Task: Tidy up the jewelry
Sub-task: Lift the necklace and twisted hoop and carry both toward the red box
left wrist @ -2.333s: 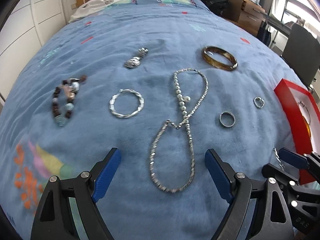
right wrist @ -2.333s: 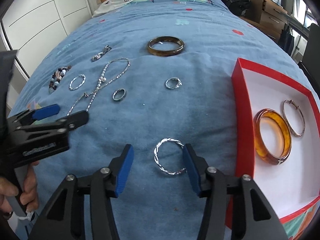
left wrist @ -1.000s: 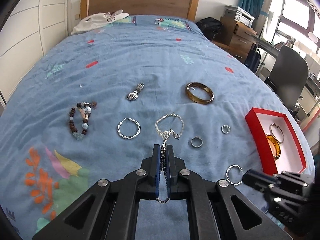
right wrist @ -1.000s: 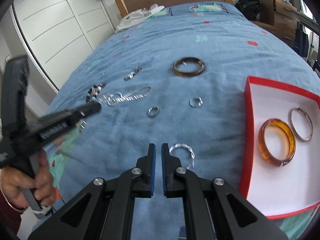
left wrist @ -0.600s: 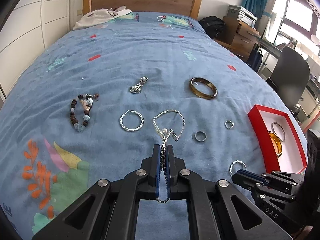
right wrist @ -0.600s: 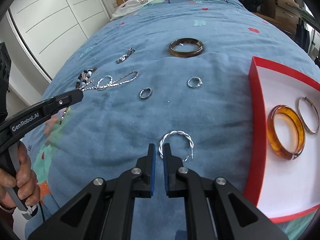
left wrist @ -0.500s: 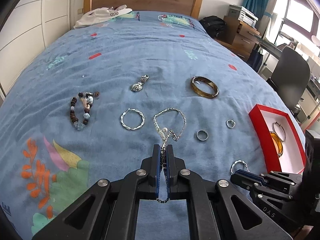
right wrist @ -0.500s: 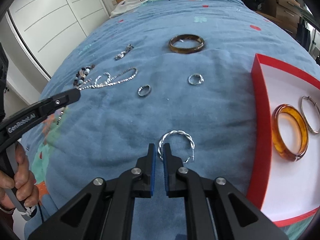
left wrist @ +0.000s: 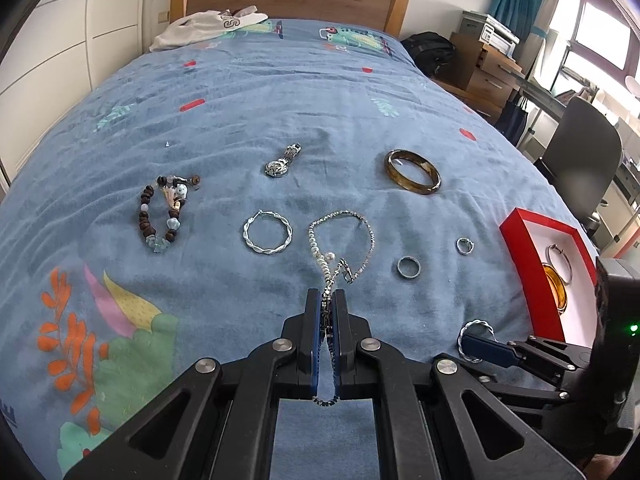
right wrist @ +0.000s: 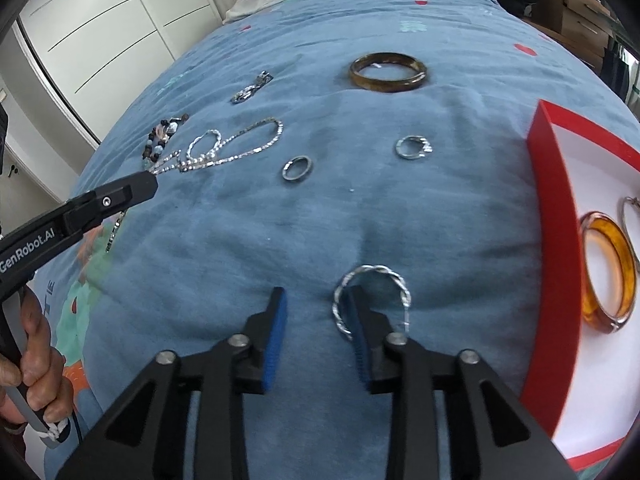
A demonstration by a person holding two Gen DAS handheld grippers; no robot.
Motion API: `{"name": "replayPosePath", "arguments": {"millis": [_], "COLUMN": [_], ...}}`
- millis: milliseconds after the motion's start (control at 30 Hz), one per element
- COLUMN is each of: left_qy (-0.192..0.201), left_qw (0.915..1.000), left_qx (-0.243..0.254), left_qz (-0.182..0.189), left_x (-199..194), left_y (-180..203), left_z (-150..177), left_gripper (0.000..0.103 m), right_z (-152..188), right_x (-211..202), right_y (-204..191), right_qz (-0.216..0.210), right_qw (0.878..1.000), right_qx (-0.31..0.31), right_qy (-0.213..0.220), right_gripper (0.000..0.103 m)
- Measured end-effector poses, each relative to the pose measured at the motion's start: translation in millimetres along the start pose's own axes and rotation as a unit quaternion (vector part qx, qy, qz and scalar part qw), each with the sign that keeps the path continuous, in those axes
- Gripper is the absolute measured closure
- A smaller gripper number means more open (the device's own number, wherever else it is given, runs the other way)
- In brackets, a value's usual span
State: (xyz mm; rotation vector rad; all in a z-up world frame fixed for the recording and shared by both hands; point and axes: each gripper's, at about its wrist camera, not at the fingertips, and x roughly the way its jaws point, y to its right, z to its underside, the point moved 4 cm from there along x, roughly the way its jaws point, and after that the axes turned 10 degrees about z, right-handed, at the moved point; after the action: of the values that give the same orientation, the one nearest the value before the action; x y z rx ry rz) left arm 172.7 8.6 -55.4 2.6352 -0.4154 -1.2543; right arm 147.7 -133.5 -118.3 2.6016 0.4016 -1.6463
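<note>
My left gripper (left wrist: pixel 328 300) is shut on a silver chain necklace (left wrist: pixel 360 224), whose far loop still trails on the blue bedspread; it also shows in the right wrist view (right wrist: pixel 240 148). My right gripper (right wrist: pixel 318 304) is open, its right finger lying inside a twisted silver hoop (right wrist: pixel 384 276) on the bed. The hoop and that gripper's blue tip also show in the left wrist view (left wrist: pixel 476 328). A red box (right wrist: pixel 548 208) to the right holds an amber bangle (right wrist: pixel 608 272) and a thin hoop (right wrist: pixel 630 216).
On the bedspread lie a brown bangle (left wrist: pixel 412 172), a second twisted hoop (left wrist: pixel 267 232), a bead bracelet (left wrist: pixel 164 212), a silver pendant (left wrist: pixel 280 162), a dark ring (left wrist: pixel 409 268) and a small ring (left wrist: pixel 465 245). An office chair (left wrist: pixel 580 156) stands at right.
My right gripper has opened from shut and now sits lower, around one side of the twisted hoop. My left gripper stays shut on the necklace, barely moved.
</note>
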Motion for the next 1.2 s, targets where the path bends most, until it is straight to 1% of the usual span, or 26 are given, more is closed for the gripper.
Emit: {"name": "replayPosePath", "arguments": {"millis": [100, 133, 167, 200, 333, 433, 600, 733, 833, 967, 1200], "left_qy": [0.002, 0.003, 0.003, 0.003, 0.004, 0.007, 0.020, 0.036, 0.050, 0.069, 0.092], "left_qw": [1.0000, 1.0000, 1.0000, 1.0000, 1.0000, 1.0000, 0.9998, 0.9992, 0.9983, 0.9965, 0.9910], "left_qx": [0.000, 0.000, 0.000, 0.000, 0.001, 0.002, 0.002, 0.015, 0.028, 0.045, 0.076], "left_qz": [-0.003, -0.004, -0.005, -0.005, -0.006, -0.004, 0.001, 0.001, 0.005, 0.018, 0.061], "left_x": [-2.3, -2.8, -3.1, -3.4, -5.8, -10.9, -25.5, -42.3, -56.6, -76.7, -103.7], "left_y": [0.5, 0.6, 0.9, 1.1, 3.0, 6.2, 13.9, 26.5, 41.4, 68.4, 131.9], "left_z": [-0.9, -1.1, -1.4, -1.5, -1.6, -2.3, -8.6, -19.1, -28.6, -42.1, -61.5], "left_gripper": [0.098, 0.098, 0.098, 0.098, 0.098, 0.098, 0.098, 0.098, 0.098, 0.098, 0.098], "right_z": [-0.9, -0.9, -0.5, 0.2, 3.5, 3.8, 0.0, -3.3, -4.9, -4.9, -6.7], "right_x": [2.9, 2.6, 2.7, 3.4, -2.1, -12.1, -39.9, -69.8, -88.0, -119.4, -168.6], "right_y": [-0.8, 0.7, 3.4, 5.5, 6.2, 6.8, 7.4, 11.2, 18.6, 38.9, 82.7], "right_qz": [-0.002, -0.003, 0.001, -0.005, -0.011, -0.017, -0.032, -0.040, -0.041, -0.037, -0.017], "right_qw": [1.000, 1.000, 1.000, 1.000, 1.000, 1.000, 0.999, 0.997, 0.996, 0.993, 0.987], "right_qx": [-0.005, -0.005, -0.005, 0.000, -0.008, -0.007, 0.004, 0.017, 0.024, 0.040, 0.061], "right_qy": [0.000, 0.001, 0.001, -0.003, -0.001, 0.009, 0.039, 0.066, 0.082, 0.108, 0.146], "right_gripper": [0.069, 0.078, 0.096, 0.098, 0.098, 0.098, 0.098, 0.098, 0.098, 0.098, 0.098]}}
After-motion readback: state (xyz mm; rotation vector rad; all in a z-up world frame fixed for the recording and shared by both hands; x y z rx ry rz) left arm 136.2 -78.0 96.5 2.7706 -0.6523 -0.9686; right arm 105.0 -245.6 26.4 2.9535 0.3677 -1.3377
